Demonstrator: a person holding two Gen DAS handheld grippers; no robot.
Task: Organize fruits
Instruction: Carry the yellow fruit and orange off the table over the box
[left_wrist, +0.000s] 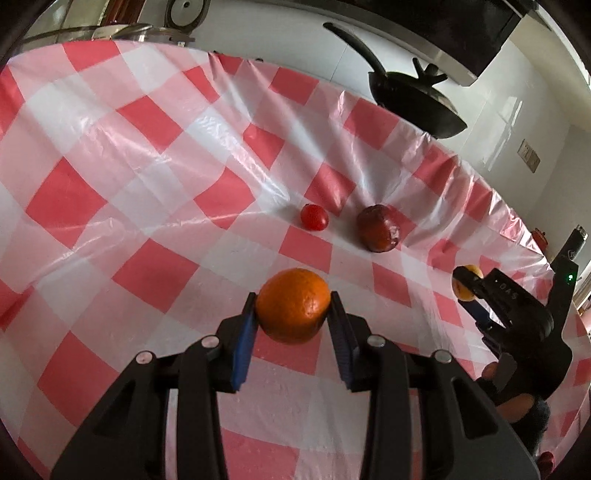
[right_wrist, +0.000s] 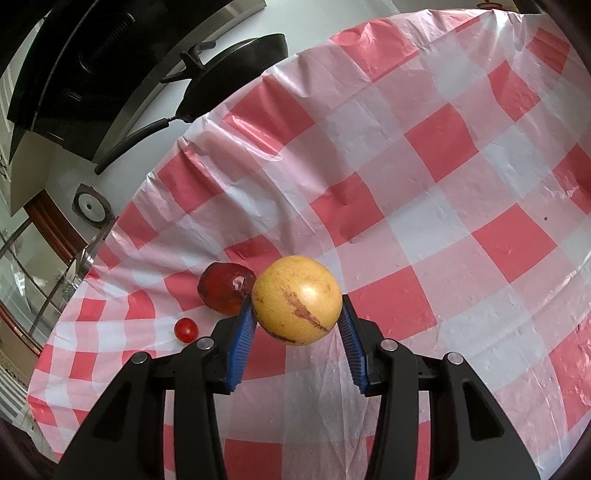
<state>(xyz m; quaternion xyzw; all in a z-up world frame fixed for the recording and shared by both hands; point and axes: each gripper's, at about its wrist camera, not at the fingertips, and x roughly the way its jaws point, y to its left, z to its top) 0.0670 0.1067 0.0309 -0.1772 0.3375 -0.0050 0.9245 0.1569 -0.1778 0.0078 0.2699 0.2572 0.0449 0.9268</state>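
Observation:
My left gripper (left_wrist: 293, 308) is shut on an orange (left_wrist: 293, 310), held just above the red-and-white checked tablecloth (left_wrist: 110, 166). My right gripper (right_wrist: 297, 314) is shut on a yellow fruit (right_wrist: 297, 299) with a red-brown streak; it also shows in the left wrist view (left_wrist: 466, 286) at the right. A dark red fruit (left_wrist: 377, 228) and a small red tomato (left_wrist: 314, 217) lie on the cloth beyond the orange. In the right wrist view the dark red fruit (right_wrist: 225, 288) sits just left of the yellow fruit and the tomato (right_wrist: 185, 329) lies further left.
A black frying pan (left_wrist: 413, 99) stands past the cloth's far edge, also in the right wrist view (right_wrist: 236, 70). A pot with a glass lid (left_wrist: 110, 31) stands at the far left corner. The cloth (right_wrist: 461, 184) is wrinkled near its far edge.

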